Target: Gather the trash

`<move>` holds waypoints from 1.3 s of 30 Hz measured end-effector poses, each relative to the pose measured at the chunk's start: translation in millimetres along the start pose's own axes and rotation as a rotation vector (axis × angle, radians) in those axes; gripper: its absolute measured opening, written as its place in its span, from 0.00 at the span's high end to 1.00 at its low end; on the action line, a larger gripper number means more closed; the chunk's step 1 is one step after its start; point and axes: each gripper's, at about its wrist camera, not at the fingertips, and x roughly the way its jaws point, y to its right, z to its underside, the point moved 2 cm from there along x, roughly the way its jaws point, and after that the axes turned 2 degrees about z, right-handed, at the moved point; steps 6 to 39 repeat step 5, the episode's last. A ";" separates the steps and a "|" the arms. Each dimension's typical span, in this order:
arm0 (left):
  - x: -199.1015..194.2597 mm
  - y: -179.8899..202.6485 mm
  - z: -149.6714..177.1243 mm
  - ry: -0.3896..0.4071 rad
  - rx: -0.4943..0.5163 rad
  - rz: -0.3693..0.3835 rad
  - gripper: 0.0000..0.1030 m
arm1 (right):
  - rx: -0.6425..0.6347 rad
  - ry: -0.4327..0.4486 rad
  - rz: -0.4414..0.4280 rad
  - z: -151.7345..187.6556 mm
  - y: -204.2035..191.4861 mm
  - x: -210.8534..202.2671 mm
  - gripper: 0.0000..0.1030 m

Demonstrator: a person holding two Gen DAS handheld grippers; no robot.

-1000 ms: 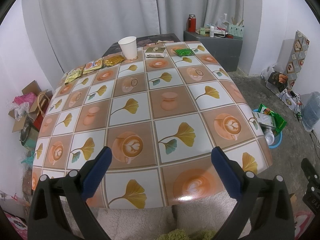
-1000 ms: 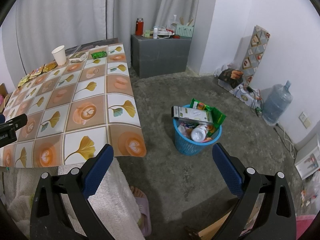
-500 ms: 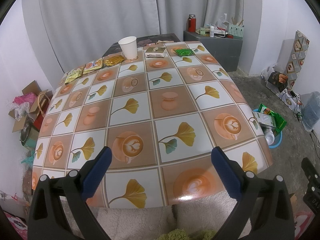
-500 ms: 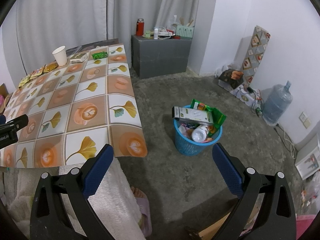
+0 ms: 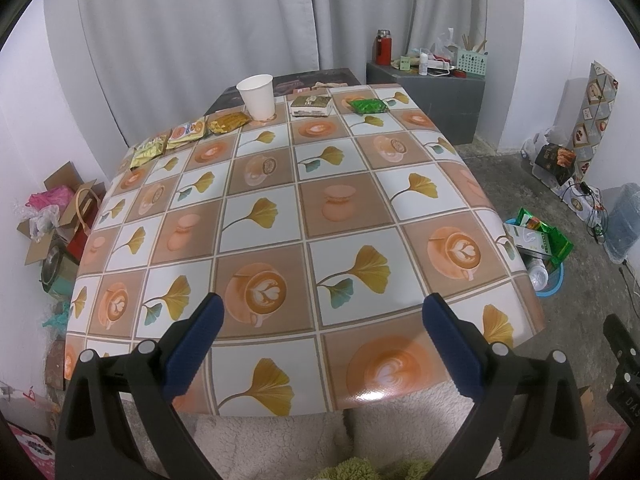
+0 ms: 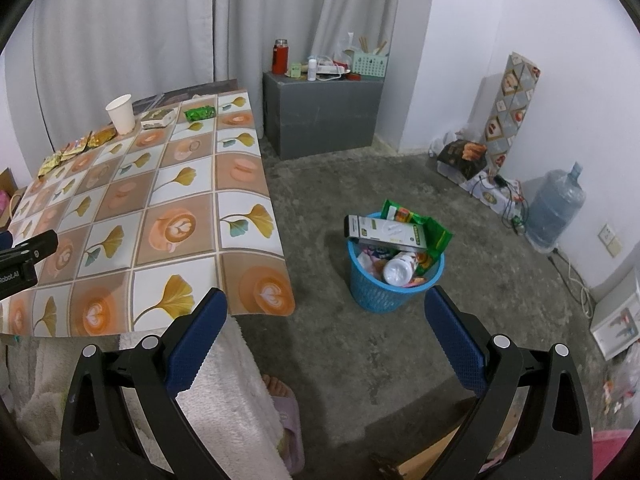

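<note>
Trash lies along the far edge of the patterned table [image 5: 304, 216]: a white paper cup [image 5: 256, 95], a small box [image 5: 311, 105], a green wrapper [image 5: 368, 105] and several yellow snack packets [image 5: 188, 133]. My left gripper [image 5: 320, 308] hovers open over the table's near edge, holding nothing. A blue trash basket [image 6: 390, 276], stuffed with a carton, a bottle and green wrappers, stands on the floor right of the table. My right gripper [image 6: 325, 304] is open above the floor, just short of the basket. The cup [image 6: 121, 113] and green wrapper [image 6: 199, 113] show in the right wrist view too.
A grey cabinet [image 6: 320, 114] with a red flask stands against the back curtain. A water jug [image 6: 554, 210], boxes and cables line the right wall. Cardboard and bags [image 5: 52, 216] pile up left of the table. A person's sandalled foot [image 6: 280, 396] and fluffy white fabric are below me.
The right wrist view has shifted slightly; table and basket sit a little further right in it. The left gripper has not visibly moved. Both grippers stay open.
</note>
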 end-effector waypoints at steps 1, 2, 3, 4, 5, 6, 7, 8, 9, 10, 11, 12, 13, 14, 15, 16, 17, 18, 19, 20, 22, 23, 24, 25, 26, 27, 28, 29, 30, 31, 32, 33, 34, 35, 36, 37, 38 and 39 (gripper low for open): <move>-0.2 -0.2 0.0 -0.002 0.000 -0.001 0.05 | 0.002 0.000 0.000 -0.1 -0.2 0.1 0.08; -0.3 -1.0 -0.5 -0.004 0.000 -0.002 0.05 | 0.001 0.001 -0.002 0.0 -0.3 0.1 0.08; -0.5 -0.8 -0.5 -0.003 0.000 -0.001 0.05 | 0.000 0.001 -0.001 0.1 -0.4 0.0 0.08; -0.5 -0.7 -0.5 -0.002 0.000 -0.001 0.05 | -0.001 0.002 0.001 -0.4 -0.6 0.1 0.08; -0.4 -1.0 -0.6 -0.002 -0.001 0.000 0.05 | -0.001 0.002 0.001 -1.4 -0.6 0.6 0.08; -0.4 -1.0 -0.6 -0.002 -0.001 0.000 0.05 | -0.001 0.002 0.001 -1.4 -0.6 0.6 0.08; -0.4 -1.0 -0.6 -0.002 -0.001 0.000 0.05 | -0.001 0.002 0.001 -1.4 -0.6 0.6 0.08; -0.4 -1.0 -0.6 -0.002 -0.001 0.000 0.05 | -0.001 0.002 0.001 -1.4 -0.6 0.6 0.08; -0.4 -1.0 -0.6 -0.002 -0.001 0.000 0.05 | -0.001 0.002 0.001 -1.4 -0.6 0.6 0.08; -0.4 -1.0 -0.6 -0.002 -0.001 0.000 0.05 | -0.001 0.002 0.001 -1.4 -0.6 0.6 0.08; -0.4 -1.0 -0.6 -0.002 -0.001 0.000 0.05 | -0.001 0.002 0.001 -1.4 -0.6 0.6 0.08; -0.4 -1.0 -0.6 -0.002 -0.001 0.000 0.05 | -0.001 0.002 0.001 -1.4 -0.6 0.6 0.08; -0.4 -1.0 -0.6 -0.002 -0.001 0.000 0.05 | -0.001 0.002 0.001 -1.4 -0.6 0.6 0.08; -0.4 -1.0 -0.6 -0.002 -0.001 0.000 0.05 | -0.001 0.002 0.001 -1.4 -0.6 0.6 0.08; -0.4 -1.0 -0.6 -0.002 -0.001 0.000 0.05 | -0.001 0.002 0.001 -1.4 -0.6 0.6 0.08; -0.4 -1.0 -0.6 -0.002 -0.001 0.000 0.05 | -0.001 0.002 0.001 -1.4 -0.6 0.6 0.08; -0.4 -1.0 -0.6 -0.002 -0.001 0.000 0.05 | -0.001 0.002 0.001 -1.4 -0.6 0.6 0.08; -0.4 -1.0 -0.6 -0.002 -0.001 0.000 0.05 | -0.001 0.002 0.001 -1.4 -0.6 0.6 0.08; -0.4 -1.0 -0.6 -0.002 -0.001 0.000 0.05 | -0.001 0.002 0.001 -1.4 -0.6 0.6 0.08; -0.4 -1.0 -0.6 -0.002 -0.001 0.000 0.05 | -0.001 0.002 0.001 -1.4 -0.6 0.6 0.08; -0.4 -1.0 -0.6 -0.002 -0.001 0.000 0.05 | -0.001 0.002 0.001 -1.4 -0.6 0.6 0.08; -0.4 -1.0 -0.6 -0.002 -0.001 0.000 0.05 | -0.001 0.002 0.001 -1.4 -0.6 0.6 0.08; -0.4 -1.0 -0.6 -0.002 -0.001 0.000 0.05 | -0.001 0.002 0.001 -1.4 -0.6 0.6 0.08; -0.4 -1.0 -0.6 -0.002 -0.001 0.000 0.05 | -0.001 0.002 0.001 -1.4 -0.6 0.6 0.08; -0.4 -1.0 -0.6 -0.002 -0.001 0.000 0.05 | -0.001 0.002 0.001 -1.4 -0.6 0.6 0.08; -0.4 -1.0 -0.6 -0.002 -0.001 0.000 0.05 | -0.001 0.002 0.001 -1.4 -0.6 0.6 0.08; -0.4 -1.0 -0.6 -0.002 -0.001 0.000 0.05 | -0.001 0.002 0.001 -1.4 -0.6 0.6 0.08; -0.4 -1.0 -0.6 -0.002 -0.001 0.000 0.05 | -0.001 0.002 0.001 -1.4 -0.6 0.6 0.08; -0.4 -1.0 -0.6 -0.002 -0.001 0.000 0.05 | -0.001 0.002 0.001 -1.4 -0.6 0.6 0.08; -0.4 -1.0 -0.6 -0.002 -0.001 0.000 0.05 | -0.001 0.002 0.001 -1.4 -0.6 0.6 0.08; -0.4 -1.0 -0.6 -0.002 -0.001 0.000 0.05 | -0.001 0.002 0.001 -1.4 -0.6 0.6 0.08; -0.4 -1.0 -0.6 -0.002 -0.001 0.000 0.05 | -0.001 0.002 0.001 -1.4 -0.6 0.6 0.08; -0.4 -1.0 -0.6 -0.002 -0.001 0.000 0.05 | -0.001 0.002 0.001 -1.4 -0.6 0.6 0.08; -0.4 -1.0 -0.6 -0.002 -0.001 0.000 0.05 | -0.001 0.002 0.001 -1.4 -0.6 0.6 0.08; -0.4 -1.0 -0.6 -0.002 -0.001 0.000 0.05 | -0.001 0.002 0.001 -1.4 -0.6 0.6 0.08; -0.4 -1.0 -0.6 -0.002 -0.001 0.000 0.05 | -0.001 0.002 0.001 -1.4 -0.6 0.6 0.08; -0.4 -1.0 -0.6 -0.002 -0.001 0.000 0.05 | -0.001 0.002 0.001 -1.4 -0.6 0.6 0.08; -0.4 -1.0 -0.6 -0.002 -0.001 0.000 0.05 | -0.001 0.002 0.001 -1.4 -0.6 0.6 0.08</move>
